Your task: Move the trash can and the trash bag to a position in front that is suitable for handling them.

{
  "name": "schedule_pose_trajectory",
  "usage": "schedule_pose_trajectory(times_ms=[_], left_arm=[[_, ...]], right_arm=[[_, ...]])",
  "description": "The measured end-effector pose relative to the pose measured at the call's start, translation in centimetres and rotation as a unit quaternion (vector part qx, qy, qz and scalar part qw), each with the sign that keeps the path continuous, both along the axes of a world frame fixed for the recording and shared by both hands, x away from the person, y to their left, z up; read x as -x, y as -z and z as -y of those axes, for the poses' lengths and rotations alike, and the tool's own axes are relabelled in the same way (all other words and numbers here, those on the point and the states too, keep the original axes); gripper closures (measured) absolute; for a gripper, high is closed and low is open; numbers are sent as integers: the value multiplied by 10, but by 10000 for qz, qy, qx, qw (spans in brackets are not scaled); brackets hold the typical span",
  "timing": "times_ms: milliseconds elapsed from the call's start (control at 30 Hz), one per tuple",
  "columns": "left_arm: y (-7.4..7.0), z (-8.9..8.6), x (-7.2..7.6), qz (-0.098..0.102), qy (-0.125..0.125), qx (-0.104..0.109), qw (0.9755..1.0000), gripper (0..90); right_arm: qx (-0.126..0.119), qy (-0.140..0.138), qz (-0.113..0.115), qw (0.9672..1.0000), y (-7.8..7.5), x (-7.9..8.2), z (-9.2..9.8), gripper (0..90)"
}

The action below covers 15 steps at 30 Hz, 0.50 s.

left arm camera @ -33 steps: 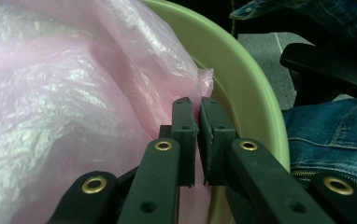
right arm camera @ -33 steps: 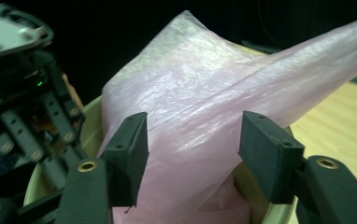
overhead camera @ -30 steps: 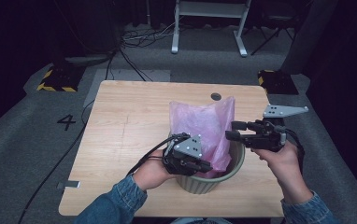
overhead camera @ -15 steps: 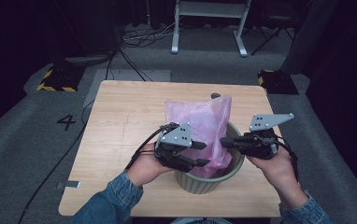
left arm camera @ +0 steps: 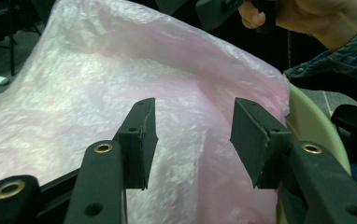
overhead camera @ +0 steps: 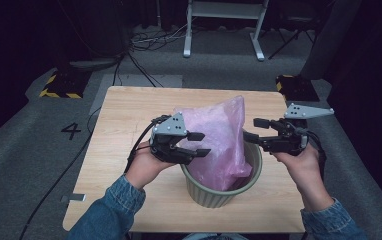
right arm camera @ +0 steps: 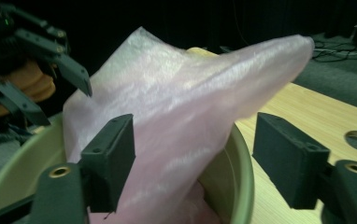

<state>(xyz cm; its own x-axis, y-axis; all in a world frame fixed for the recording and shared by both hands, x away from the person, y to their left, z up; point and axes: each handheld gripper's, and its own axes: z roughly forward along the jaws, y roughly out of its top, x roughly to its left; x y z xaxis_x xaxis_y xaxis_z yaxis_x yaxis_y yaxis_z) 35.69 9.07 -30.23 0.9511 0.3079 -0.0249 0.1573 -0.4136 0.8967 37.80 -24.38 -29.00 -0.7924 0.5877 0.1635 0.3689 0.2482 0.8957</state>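
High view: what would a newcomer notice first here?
A pink plastic bag stands up out of a pale green ribbed pot near the front edge of the wooden table. The left gripper and right gripper flank the bag, jaws open, gripping nothing.

numeral "4" (overhead camera: 71,131) on grey floor

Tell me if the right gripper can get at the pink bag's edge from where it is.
Probably yes. The right gripper stands open beside the pink bag, level with the bin rim, with nothing between its jaws and the film.
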Motion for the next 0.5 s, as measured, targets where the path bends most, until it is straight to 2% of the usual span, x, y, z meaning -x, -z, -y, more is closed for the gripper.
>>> schedule_pose_trajectory(times_ms=[100, 233, 267, 333, 400, 433, 500], left_arm=[[0, -1, 0, 17, -5, -36, 10000, 509], [0, -2, 0, 16, 20, -28, 10000, 510], [-1, -2, 0, 21, 26, -28, 10000, 511], [-1, -3, 0, 21, 39, -20, 10000, 514], [0, -5, 0, 31, 47, -34, 10000, 516], [0, -5, 0, 11, 39, -14, 10000, 517], [1, -6, -1, -9, 42, 4, 10000, 519]], right_arm=[[-109, -25, -102, 9999, -4, -5, -8, 270], [125, -27, -229, 9997, -1, -12, -22, 302], [199, -41, -293, 9994, 1, -13, -25, 368], [331, -202, -374, 9985, 6, -13, -27, 553], [504, -271, -280, 9980, 9, -9, -27, 718], [568, -336, -265, 9975, 10, -6, -27, 776], [697, -479, -154, 9963, 12, 1, -28, 834]])
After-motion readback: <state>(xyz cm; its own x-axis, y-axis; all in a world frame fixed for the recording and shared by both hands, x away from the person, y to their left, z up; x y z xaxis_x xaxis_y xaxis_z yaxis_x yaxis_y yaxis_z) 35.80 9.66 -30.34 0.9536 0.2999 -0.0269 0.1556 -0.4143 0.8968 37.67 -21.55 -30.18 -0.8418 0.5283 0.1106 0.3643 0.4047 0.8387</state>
